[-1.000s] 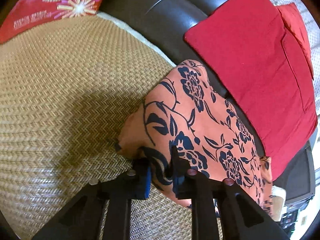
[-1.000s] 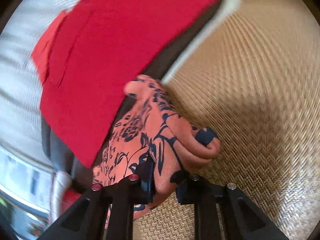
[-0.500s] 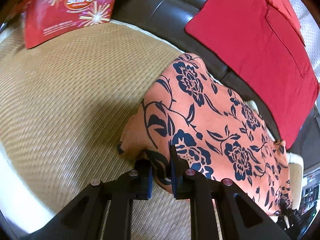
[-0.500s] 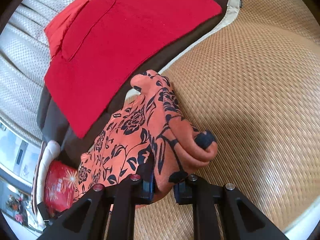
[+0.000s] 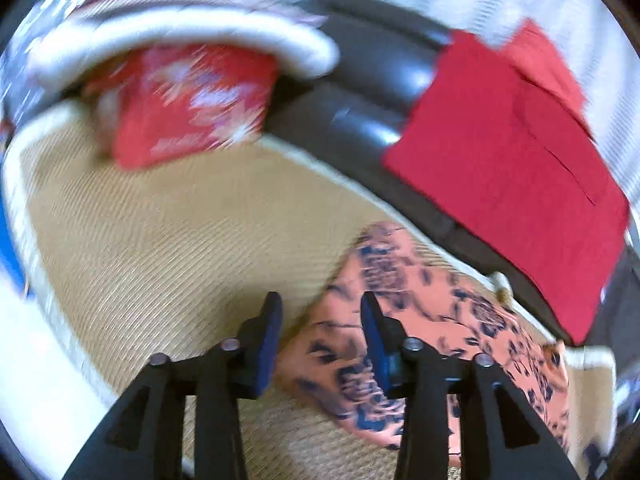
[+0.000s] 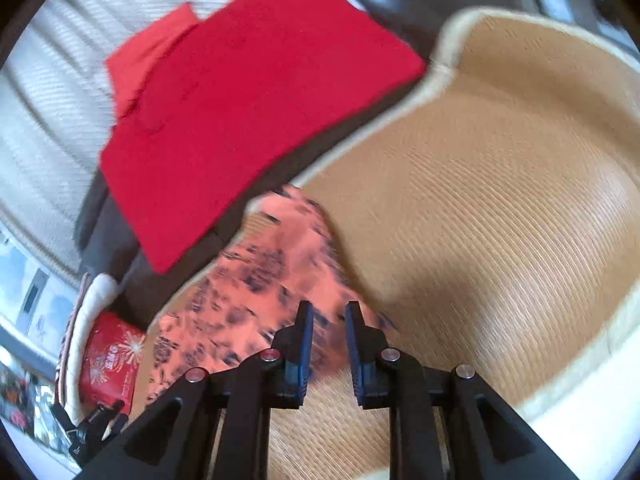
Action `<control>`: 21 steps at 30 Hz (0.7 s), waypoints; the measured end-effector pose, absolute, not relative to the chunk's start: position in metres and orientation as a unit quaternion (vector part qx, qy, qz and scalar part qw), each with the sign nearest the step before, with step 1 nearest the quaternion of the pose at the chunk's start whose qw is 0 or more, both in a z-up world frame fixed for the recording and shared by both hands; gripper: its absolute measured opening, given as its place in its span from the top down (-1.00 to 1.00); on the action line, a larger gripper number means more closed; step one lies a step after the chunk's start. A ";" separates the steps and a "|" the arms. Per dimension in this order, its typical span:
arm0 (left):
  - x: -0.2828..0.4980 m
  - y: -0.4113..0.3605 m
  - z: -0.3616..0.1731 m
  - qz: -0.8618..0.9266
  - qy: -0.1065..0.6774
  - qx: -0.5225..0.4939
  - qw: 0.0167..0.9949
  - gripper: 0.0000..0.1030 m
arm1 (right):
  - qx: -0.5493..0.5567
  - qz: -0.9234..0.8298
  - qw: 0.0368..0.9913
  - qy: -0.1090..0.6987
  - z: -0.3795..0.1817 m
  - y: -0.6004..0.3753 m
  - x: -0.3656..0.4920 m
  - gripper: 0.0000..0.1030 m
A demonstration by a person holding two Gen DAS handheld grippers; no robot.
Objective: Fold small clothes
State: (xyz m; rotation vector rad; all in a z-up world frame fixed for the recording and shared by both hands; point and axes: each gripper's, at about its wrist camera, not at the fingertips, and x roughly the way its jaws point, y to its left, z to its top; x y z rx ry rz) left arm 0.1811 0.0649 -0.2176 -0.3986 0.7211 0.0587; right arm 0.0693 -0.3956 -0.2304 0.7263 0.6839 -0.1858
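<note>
On woven mat (image 5: 160, 240): floral garment (image 5: 420, 320)

L gripper (image 5: 320, 320) jaws opening, nothing pinched; R gripper (image 6: 326, 326) jaws opening, narrow gap, both angled down.

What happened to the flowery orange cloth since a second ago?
Both tools let go of it. The left tool is opening, the right tool too, and the orange cloth now lies flat on the woven mat instead of pinched. The red cloth stayed put on the dark cushion.

Black fingers (image 5: 272, 320), blue pads, silver screws
</note>
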 end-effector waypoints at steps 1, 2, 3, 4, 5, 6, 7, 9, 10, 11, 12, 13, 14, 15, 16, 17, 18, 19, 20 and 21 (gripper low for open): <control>0.187 0.050 -0.218 0.003 0.354 -0.170 0.920 0.10 | 0.347 -0.073 0.875 0.331 -0.228 -0.392 0.085 0.61; 0.187 0.041 -0.221 -0.011 0.362 -0.157 0.919 0.10 | 0.345 -0.058 0.875 0.334 -0.227 -0.389 0.102 0.61; 0.197 0.032 -0.228 -0.026 0.376 -0.144 0.915 0.10 | 0.338 -0.043 0.878 0.337 -0.227 -0.385 0.124 0.61; 0.205 0.022 -0.238 -0.040 0.401 -0.135 0.905 0.10 | 0.332 -0.037 0.880 0.339 -0.228 -0.378 0.140 0.61; 0.209 0.019 -0.244 -0.047 0.415 -0.134 0.898 0.10 | 0.327 -0.035 0.880 0.342 -0.232 -0.375 0.158 0.61; 0.213 0.012 -0.251 -0.052 0.434 -0.133 0.889 0.10 | 0.328 -0.033 0.878 0.348 -0.237 -0.373 0.179 0.61; 0.220 0.010 -0.261 -0.052 0.455 -0.132 0.879 0.10 | 0.336 -0.024 0.871 0.358 -0.244 -0.373 0.199 0.61; 0.221 0.006 -0.272 -0.046 0.470 -0.125 0.873 0.10 | 0.350 -0.032 0.858 0.375 -0.263 -0.380 0.233 0.61; 0.225 0.005 -0.276 -0.039 0.477 -0.114 0.871 0.10 | 0.345 -0.049 0.859 0.375 -0.271 -0.386 0.240 0.62; 0.231 0.004 -0.279 -0.035 0.481 -0.101 0.870 0.10 | 0.334 -0.069 0.862 0.374 -0.279 -0.393 0.247 0.62; 0.231 0.003 -0.279 -0.034 0.482 -0.087 0.871 0.10 | 0.322 -0.100 0.864 0.374 -0.288 -0.400 0.252 0.66; 0.232 -0.001 -0.280 -0.033 0.481 -0.067 0.873 0.08 | 0.324 -0.119 0.858 0.380 -0.297 -0.408 0.256 0.66; 0.231 -0.005 -0.279 -0.032 0.480 -0.049 0.875 0.02 | 0.353 -0.117 0.846 0.382 -0.305 -0.416 0.258 0.65; 0.232 -0.009 -0.280 -0.032 0.481 -0.035 0.875 -0.02 | 0.383 -0.110 0.838 0.372 -0.305 -0.422 0.255 0.66; 0.233 -0.011 -0.280 -0.033 0.482 -0.030 0.875 -0.07 | 0.389 -0.106 0.837 0.369 -0.301 -0.423 0.252 0.66; 0.233 -0.010 -0.278 -0.033 0.481 -0.035 0.875 -0.08 | 0.383 -0.104 0.842 0.365 -0.295 -0.420 0.249 0.62; 0.234 -0.009 -0.277 -0.032 0.479 -0.042 0.876 -0.08 | 0.365 -0.102 0.854 0.357 -0.285 -0.412 0.242 0.62; 0.232 -0.005 -0.273 -0.034 0.475 -0.057 0.877 -0.08 | 0.352 -0.096 0.862 0.352 -0.278 -0.406 0.234 0.62; 0.229 -0.003 -0.273 -0.035 0.471 -0.065 0.879 -0.08 | 0.341 -0.082 0.870 0.347 -0.271 -0.397 0.228 0.62; 0.227 0.001 -0.270 -0.031 0.467 -0.066 0.881 -0.08 | 0.330 -0.055 0.878 0.343 -0.264 -0.383 0.221 0.62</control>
